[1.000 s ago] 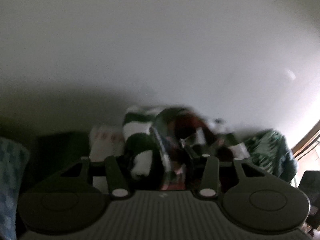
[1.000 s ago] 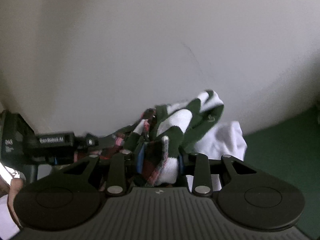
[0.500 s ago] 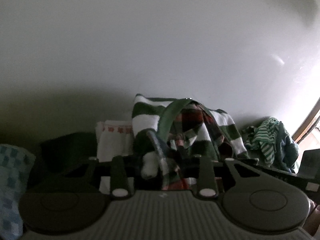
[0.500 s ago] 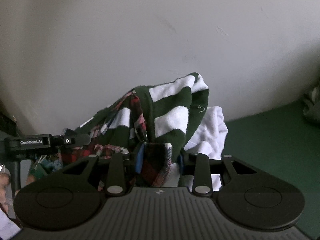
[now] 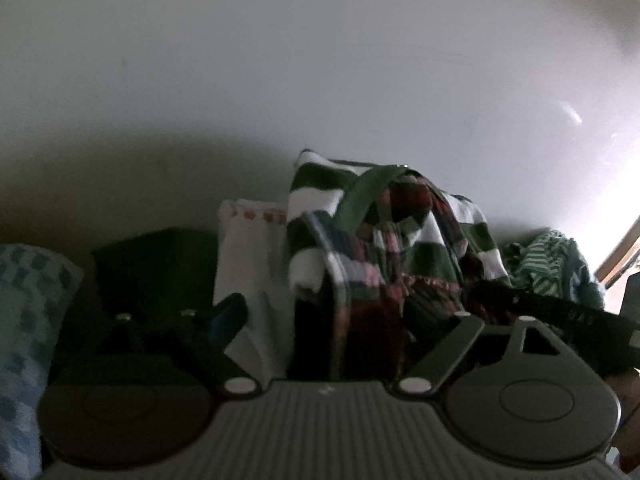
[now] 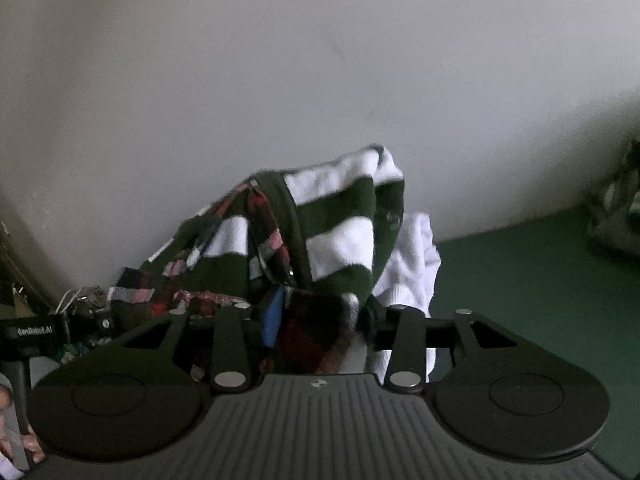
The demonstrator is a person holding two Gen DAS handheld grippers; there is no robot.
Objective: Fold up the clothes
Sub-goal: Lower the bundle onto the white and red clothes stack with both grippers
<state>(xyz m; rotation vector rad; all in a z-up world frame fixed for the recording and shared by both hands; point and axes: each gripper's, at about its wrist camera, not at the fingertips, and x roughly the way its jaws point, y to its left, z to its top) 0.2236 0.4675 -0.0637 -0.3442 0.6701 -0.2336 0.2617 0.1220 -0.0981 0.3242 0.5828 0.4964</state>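
Green-and-white striped garment (image 6: 340, 236) with red plaid lining, lifted in a heap against a pale wall (image 6: 280, 60) above a green surface (image 6: 520, 272). Right gripper (image 6: 316, 320) pinching a plaid fold between its jaws. Left gripper (image 5: 340, 320) spread wide, cloth hanging between the 2 fingers. White folded cloth (image 5: 252, 264) just behind.
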